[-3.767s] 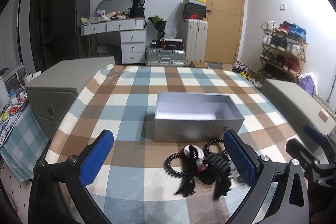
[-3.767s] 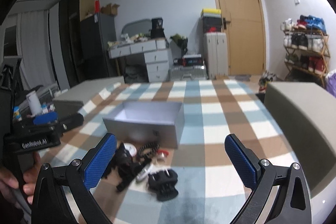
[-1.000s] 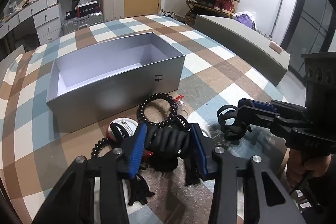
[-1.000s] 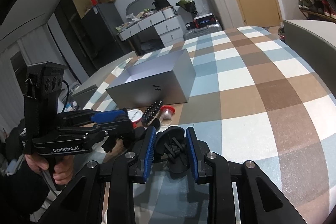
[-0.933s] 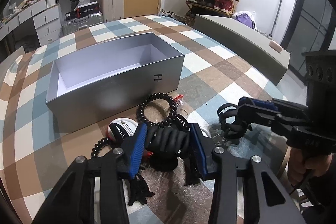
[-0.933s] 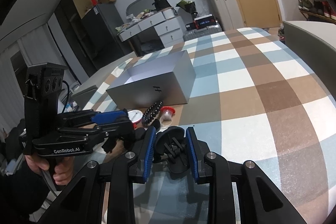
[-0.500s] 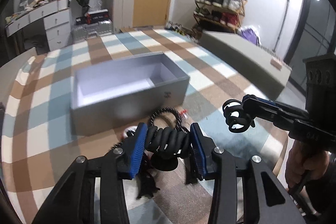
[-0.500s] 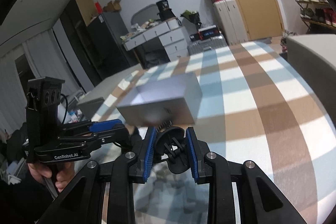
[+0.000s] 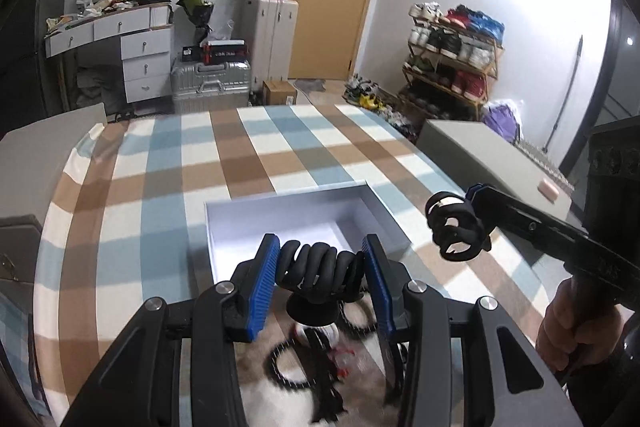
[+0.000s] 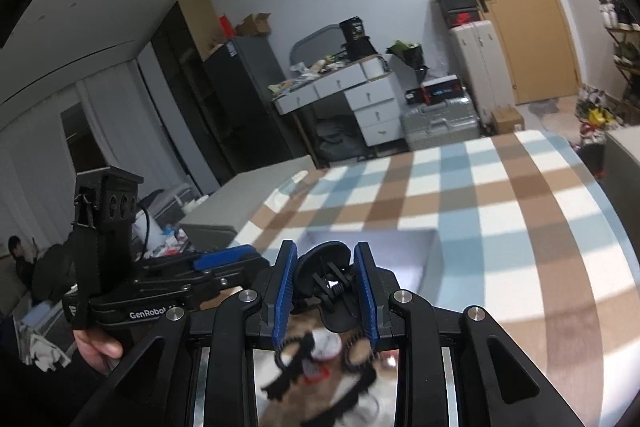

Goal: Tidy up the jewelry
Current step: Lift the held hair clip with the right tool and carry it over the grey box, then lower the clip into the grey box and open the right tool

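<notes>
My left gripper [image 9: 320, 269] is shut on a black claw hair clip [image 9: 320, 267], held in the air over the near end of the open grey box [image 9: 224, 227]. My right gripper [image 10: 326, 285] is shut on a second black claw clip [image 10: 328, 287], also lifted off the table; in the left wrist view it shows at the right as the right gripper [image 9: 470, 223] with that clip [image 9: 454, 231] beside the box's right end. Below, blurred on the checked cloth, lie black beaded bracelets [image 9: 288, 363] and a small round white item [image 9: 318, 333].
The checked tablecloth [image 9: 248, 163] covers the table out to its far edge. A grey bench [image 9: 488, 155] stands on the right, another grey piece [image 10: 248, 195] on the left. A hand [image 9: 568, 323] holds the right gripper's handle. Drawers, suitcases and a shoe rack [image 9: 452, 63] are beyond.
Both grippers have risen off the table with their clips held and now hang over or beside the box. The bracelets and small items stay on the cloth below.
</notes>
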A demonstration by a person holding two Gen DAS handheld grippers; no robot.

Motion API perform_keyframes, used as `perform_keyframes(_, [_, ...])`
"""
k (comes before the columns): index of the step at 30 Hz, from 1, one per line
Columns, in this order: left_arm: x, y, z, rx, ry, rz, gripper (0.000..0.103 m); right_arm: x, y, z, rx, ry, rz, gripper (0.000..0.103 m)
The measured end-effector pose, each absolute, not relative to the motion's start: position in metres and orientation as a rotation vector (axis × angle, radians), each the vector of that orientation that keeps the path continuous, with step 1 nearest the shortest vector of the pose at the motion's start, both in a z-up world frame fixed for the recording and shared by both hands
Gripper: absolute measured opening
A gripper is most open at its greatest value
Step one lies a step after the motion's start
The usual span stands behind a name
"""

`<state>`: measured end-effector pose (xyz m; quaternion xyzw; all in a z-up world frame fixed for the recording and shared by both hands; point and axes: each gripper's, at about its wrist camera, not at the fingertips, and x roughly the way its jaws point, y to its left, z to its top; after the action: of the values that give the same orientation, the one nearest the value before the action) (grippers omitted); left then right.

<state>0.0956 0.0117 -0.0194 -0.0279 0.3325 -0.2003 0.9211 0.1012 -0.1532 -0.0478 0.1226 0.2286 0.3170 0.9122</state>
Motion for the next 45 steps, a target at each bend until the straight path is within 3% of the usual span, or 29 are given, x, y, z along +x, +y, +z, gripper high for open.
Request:
perform_keyframes(15, [0.152, 0.017, -0.044, -0.115, 0.760, -0.419, 0.037, 0.177, -0.120, -0.068, 0.249, 0.576, 0.692, 0.028])
perform_keyframes(35, [0.177, 0.016, -0.062, -0.182, 0.839, -0.516, 0.037, 0.216, -0.114, -0.100, 0.243, 0.709, 0.649, 0.028])
perform_keyframes(38, [0.174, 0.016, -0.057, -0.176, 0.828, -0.520, 0.046, 0.217, -0.113, -0.101, 0.252, 0.717, 0.655, 0.031])
perform_keyframes(39, [0.172, 0.016, -0.056, -0.162, 0.821, -0.507, 0.052, 0.216, -0.114, -0.100, 0.258, 0.712, 0.649, 0.038])
perform_keyframes(40, [0.171, 0.016, -0.054, -0.149, 0.813, -0.495, 0.060, 0.215, -0.116, -0.099, 0.269, 0.704, 0.644, 0.052])
perform_keyframes(42, [0.169, 0.019, -0.052, -0.155, 0.801, -0.479, 0.068, 0.210, -0.123, -0.095, 0.295, 0.676, 0.630, 0.064])
perform_keyframes(45, [0.163, 0.025, -0.046, -0.159, 0.781, -0.442, 0.069, 0.200, -0.130, -0.084, 0.298, 0.647, 0.643, 0.066])
